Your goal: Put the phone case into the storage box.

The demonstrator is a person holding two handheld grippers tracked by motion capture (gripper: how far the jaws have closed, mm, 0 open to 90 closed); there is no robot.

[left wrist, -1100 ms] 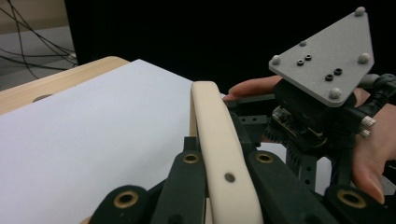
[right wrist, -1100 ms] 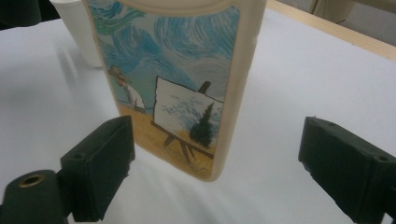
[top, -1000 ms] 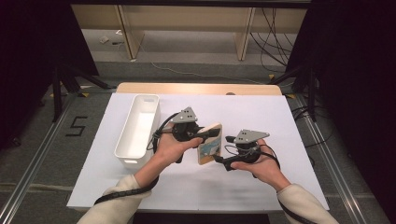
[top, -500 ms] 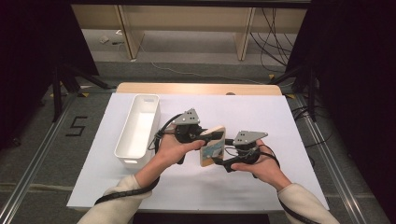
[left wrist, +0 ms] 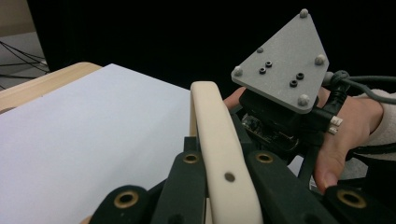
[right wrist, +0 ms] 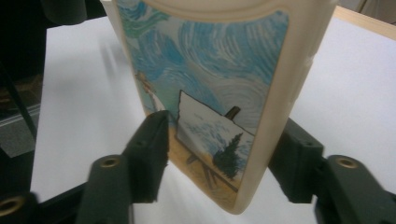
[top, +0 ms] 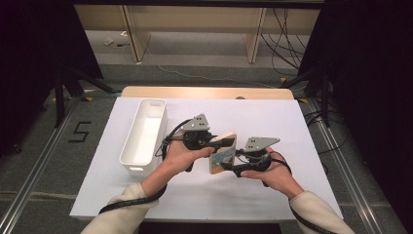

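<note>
A cream phone case (top: 223, 152) with a blue swirling painting on its back (right wrist: 210, 70) is held upright above the white table (top: 292, 122). My left gripper (top: 218, 143) is shut on its upper edge; in the left gripper view the cream rim (left wrist: 212, 126) runs between my jaws (left wrist: 225, 161). My right gripper (top: 229, 166) comes in from the right at the case's lower part. Its jaws (right wrist: 219, 140) have just been closing, and one pad (right wrist: 152, 149) touches the painted face while the other sits against the far side. The right gripper's grey plate (left wrist: 282, 60) shows beyond the case.
A long white bin (top: 143, 136) stands on the left part of the table. The table's wooden far edge (top: 204, 91) lies beyond the white sheet. Floor cables and shelving legs are behind the table, dark areas at both sides.
The right gripper's jaws have closed in around the lower part of the case. Both hands and the case stay in the same place above the table's middle.
</note>
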